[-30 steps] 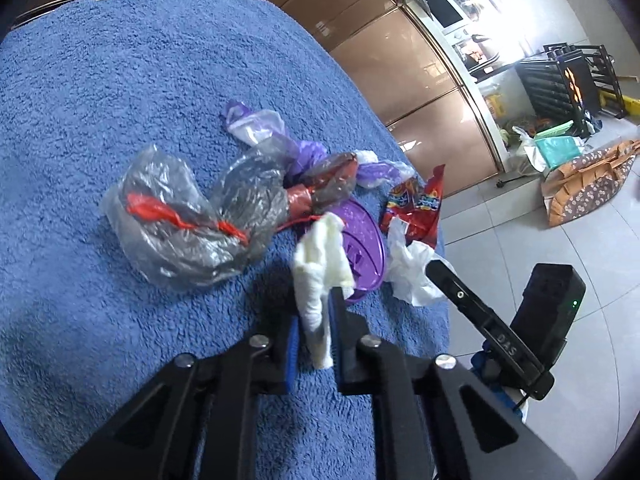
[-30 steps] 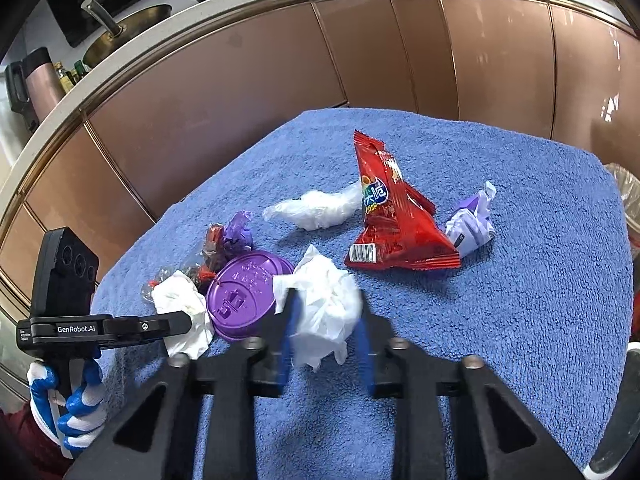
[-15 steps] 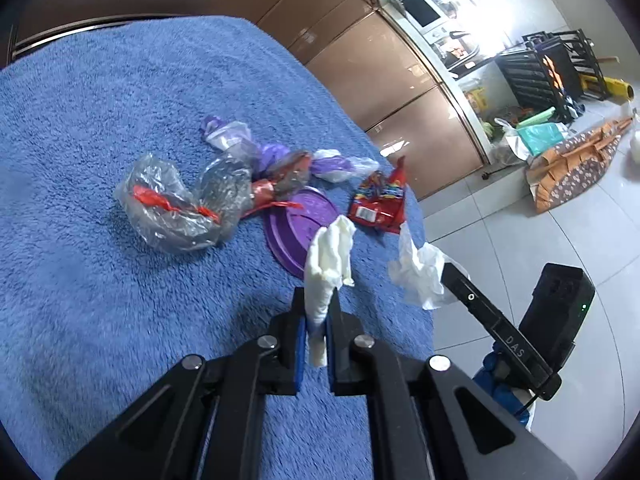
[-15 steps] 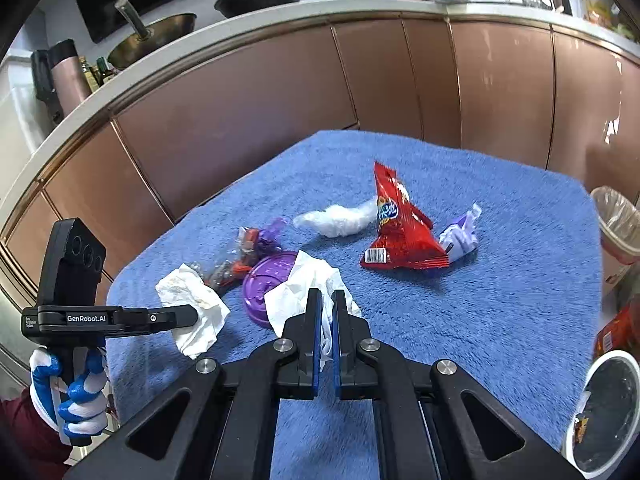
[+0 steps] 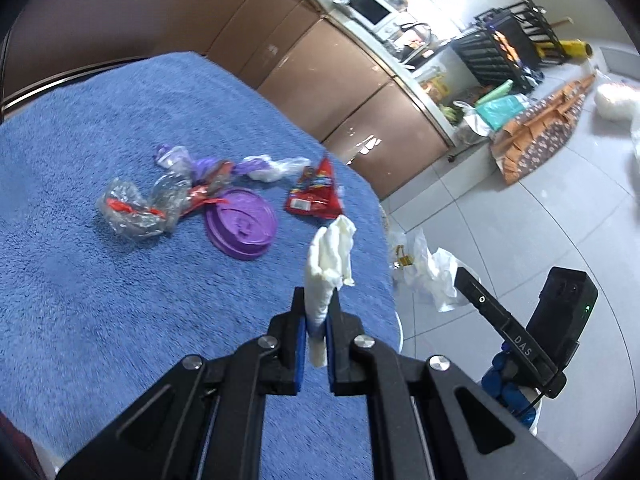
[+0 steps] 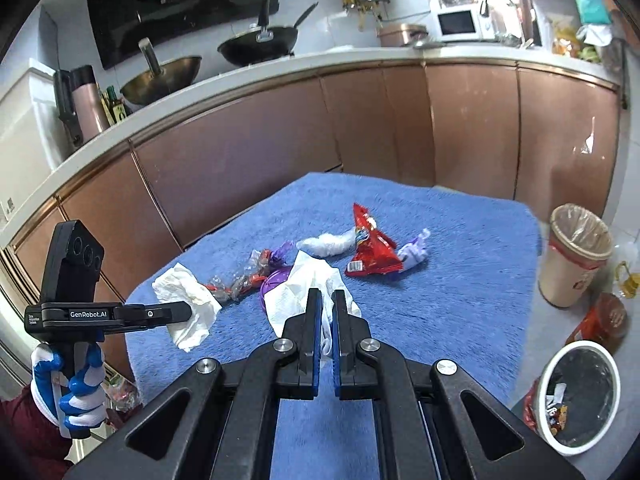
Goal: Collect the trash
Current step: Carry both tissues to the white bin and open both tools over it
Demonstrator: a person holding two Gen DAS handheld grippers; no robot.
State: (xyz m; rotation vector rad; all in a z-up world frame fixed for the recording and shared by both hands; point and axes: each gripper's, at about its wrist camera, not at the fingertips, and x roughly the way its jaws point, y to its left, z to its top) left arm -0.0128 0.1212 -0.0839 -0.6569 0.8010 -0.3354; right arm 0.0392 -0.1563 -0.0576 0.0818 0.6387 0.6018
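Pinching crumpled white tissue, left tool above fuzzy blue towel.

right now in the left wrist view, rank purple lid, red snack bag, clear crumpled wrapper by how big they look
1. purple lid
2. clear crumpled wrapper, close to the lid, so that order is unsure
3. red snack bag, lying farther off, so it may only look smallest

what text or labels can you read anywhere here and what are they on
"GenRobot.AI": white print on the black left gripper body, seen from the right wrist.
"DAS": on the black right gripper finger arm, seen from the left wrist.
Small print beside "GenRobot.AI": too small to read.
Red crinkled snack bag: logo and barcode label blurred, unreadable.
Round purple plastic lid: embossed marks, unreadable.
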